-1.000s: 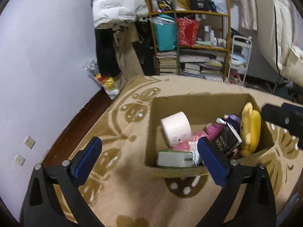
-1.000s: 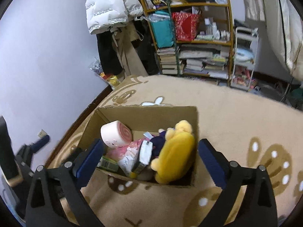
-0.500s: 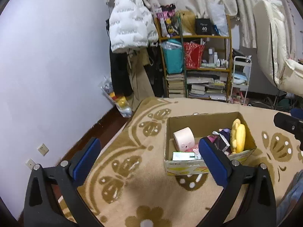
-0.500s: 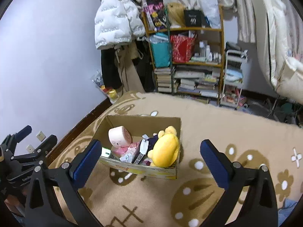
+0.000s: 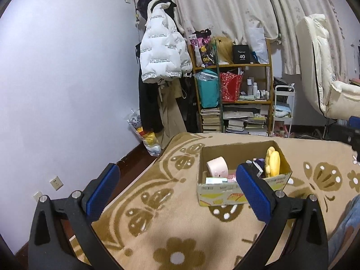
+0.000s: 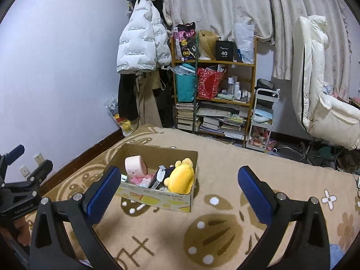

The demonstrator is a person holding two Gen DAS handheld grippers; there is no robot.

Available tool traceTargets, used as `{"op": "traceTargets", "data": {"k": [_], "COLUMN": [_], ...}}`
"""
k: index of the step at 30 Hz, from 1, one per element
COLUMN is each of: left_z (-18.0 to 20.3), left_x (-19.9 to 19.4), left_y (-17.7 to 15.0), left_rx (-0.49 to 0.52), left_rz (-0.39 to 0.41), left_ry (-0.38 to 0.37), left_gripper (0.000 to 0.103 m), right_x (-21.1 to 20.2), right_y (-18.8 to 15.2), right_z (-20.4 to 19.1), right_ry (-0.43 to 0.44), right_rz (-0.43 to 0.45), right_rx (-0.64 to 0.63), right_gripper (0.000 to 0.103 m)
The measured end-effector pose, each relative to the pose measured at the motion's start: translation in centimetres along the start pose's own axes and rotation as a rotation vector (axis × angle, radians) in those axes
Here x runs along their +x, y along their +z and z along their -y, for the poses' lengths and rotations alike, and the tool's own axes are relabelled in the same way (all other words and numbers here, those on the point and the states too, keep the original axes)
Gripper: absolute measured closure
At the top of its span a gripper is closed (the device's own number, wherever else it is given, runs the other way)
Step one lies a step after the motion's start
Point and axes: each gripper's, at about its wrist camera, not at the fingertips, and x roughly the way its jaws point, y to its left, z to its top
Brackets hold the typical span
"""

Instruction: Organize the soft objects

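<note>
A cardboard box (image 5: 225,193) (image 6: 157,196) stands on the beige patterned blanket. Inside it lie a yellow plush toy (image 5: 273,164) (image 6: 182,176), a pink cylindrical plush with a face (image 5: 217,167) (image 6: 135,166), pink soft items, a dark plush and a few small packages. My left gripper (image 5: 177,191) is open and empty, held well back from the box's near left side. My right gripper (image 6: 177,192) is open and empty too, back from the box, with its left finger (image 6: 102,195) overlapping the box's near left corner. The left gripper shows at the left edge of the right wrist view.
A wooden shelf (image 6: 213,99) crammed with books, bags and bottles stands beyond the bed. A white puffer jacket (image 5: 163,52) hangs beside it. A cream recliner chair (image 6: 321,99) fills the right. A small white cart (image 6: 263,121) and a plastic bag (image 5: 146,135) sit on the floor.
Both grippers have pulled up and back from just over the box; it now looks much smaller and more of the room shows. Both stay open and empty.
</note>
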Motion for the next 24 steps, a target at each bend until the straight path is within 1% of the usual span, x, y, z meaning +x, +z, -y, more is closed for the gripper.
{"op": "traceTargets", "data": {"k": [6, 10, 18, 20, 24], "left_z": [-0.7, -0.9, -0.6, -0.8, -1.0], "left_x": [-0.7, -0.4, 0.8, 0.9, 0.7], "left_y": [-2.2, -3.4, -4.5, -4.5, -4.5], "left_rx": [-0.030, -0.042, -0.037, -0.046, -0.056], "left_rz": [0.027, 0.020, -0.022, -0.024, -0.014], "left_ry": [0.005, 0.003, -0.009, -0.038, -0.043], "left_gripper": [0.001, 0.001, 0.001, 0.001, 0.001], "right_x": [-0.9, -0.2, 0.5, 0.7, 0.9], "right_y": [-1.0, -1.6, -2.0, -2.1, -2.1], "right_z": [-0.2, -0.2, 0.0, 0.0, 0.0], "right_ry": [0.011, -0.024, -0.021, -0.020, -0.018], "right_rz": [0.021, -0.002, -0.026, -0.031, -0.037], "right_rx": [0.008, 0.004, 0.014, 0.016, 0.017], "right_gripper": [0.000, 0.000, 0.000, 0.000, 0.000]}}
